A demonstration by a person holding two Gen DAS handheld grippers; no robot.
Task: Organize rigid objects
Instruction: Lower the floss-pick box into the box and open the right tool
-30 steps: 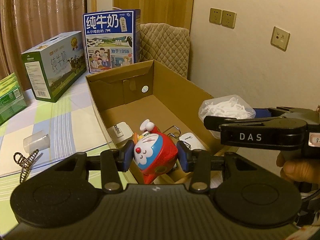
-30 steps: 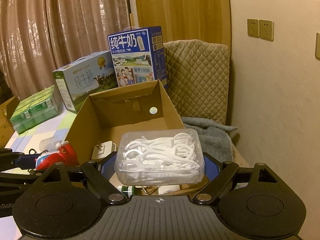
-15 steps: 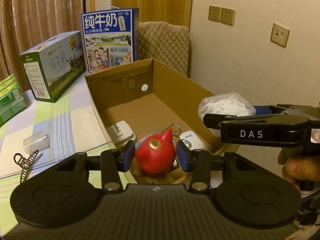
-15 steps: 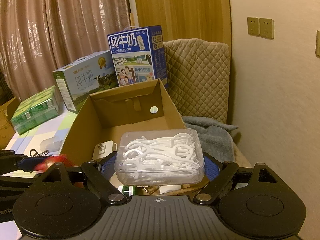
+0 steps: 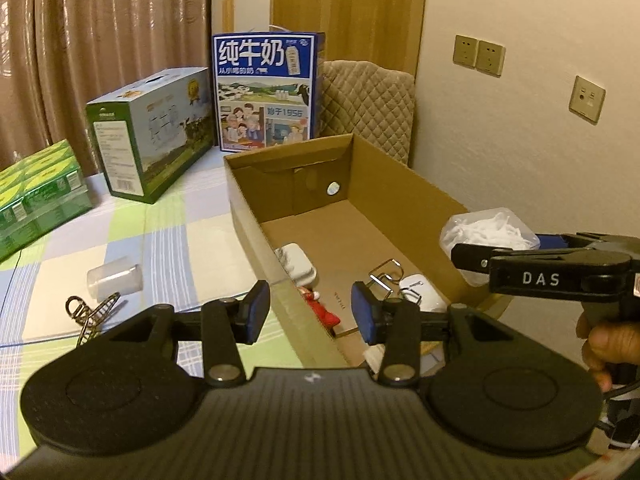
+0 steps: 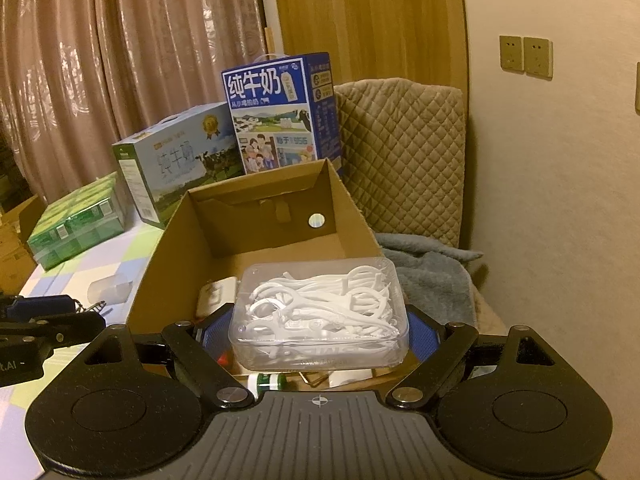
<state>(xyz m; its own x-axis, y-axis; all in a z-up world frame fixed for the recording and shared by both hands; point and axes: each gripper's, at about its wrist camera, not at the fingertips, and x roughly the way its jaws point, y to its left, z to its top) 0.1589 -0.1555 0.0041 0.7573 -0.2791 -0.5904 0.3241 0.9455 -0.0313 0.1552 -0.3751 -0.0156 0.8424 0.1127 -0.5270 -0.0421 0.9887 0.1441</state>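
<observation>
One tool (image 6: 319, 334) grips the floss box (image 6: 320, 316); the other (image 5: 311, 312) gapes empty.

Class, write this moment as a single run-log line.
left gripper: empty, jaws apart, by cardboard box | red toy: lying in box | right gripper: holding floss-pick case

Left gripper (image 5: 306, 317) no longer holds the red toy (image 5: 322, 309): a second ago it sits clamped between the blue pads, half a second ago it's rotated in the grip, now it lies inside the cardboard box (image 5: 404, 208) by the near wall, below the empty jaws. Left gripper has shifted slightly; view now shows more table.
</observation>
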